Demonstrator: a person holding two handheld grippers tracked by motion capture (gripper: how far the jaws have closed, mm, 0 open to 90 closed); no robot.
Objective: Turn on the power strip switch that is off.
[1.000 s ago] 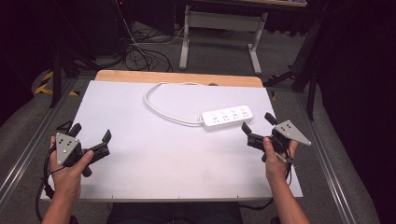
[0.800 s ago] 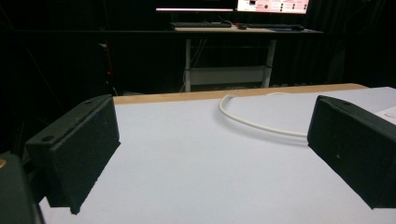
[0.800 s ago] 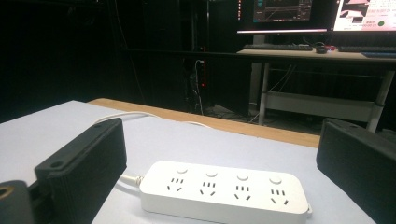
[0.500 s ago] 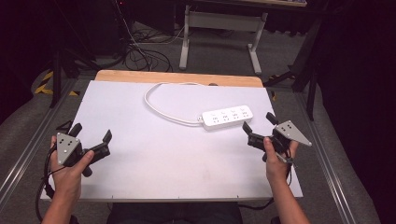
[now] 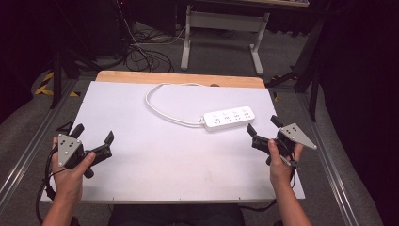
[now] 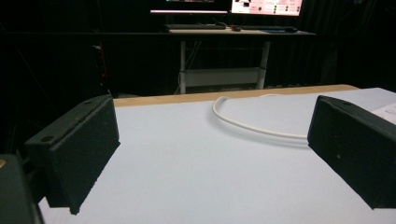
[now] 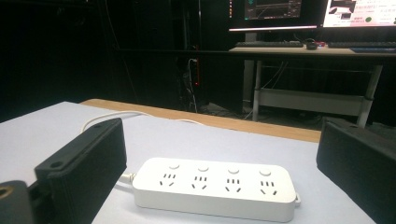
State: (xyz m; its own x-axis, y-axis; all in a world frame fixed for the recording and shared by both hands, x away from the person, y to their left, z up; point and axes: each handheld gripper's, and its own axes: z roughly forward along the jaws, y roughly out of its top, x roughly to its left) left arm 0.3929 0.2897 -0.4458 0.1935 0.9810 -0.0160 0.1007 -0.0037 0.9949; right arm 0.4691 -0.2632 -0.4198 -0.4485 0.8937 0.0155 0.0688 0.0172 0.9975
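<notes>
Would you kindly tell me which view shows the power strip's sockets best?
The right gripper view: the power strip sits close, its four sockets distinct. The high view shows it small; the left gripper view catches its cord.

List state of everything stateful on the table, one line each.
Power strip: lying flat, sockets up, all four sockets empty.
Power strip cord: attached, looped loose across the table, far end runs off the far edge.
Left gripper: open, holding nothing.
Right gripper: open, holding nothing, beside the strip.

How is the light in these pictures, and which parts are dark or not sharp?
High view: the white table is evenly lit, the surroundings dark. Left gripper view: the near black fingers look soft, the white cable sharper. Right gripper view: the power strip is clear, and the monitors behind glow bright.
</notes>
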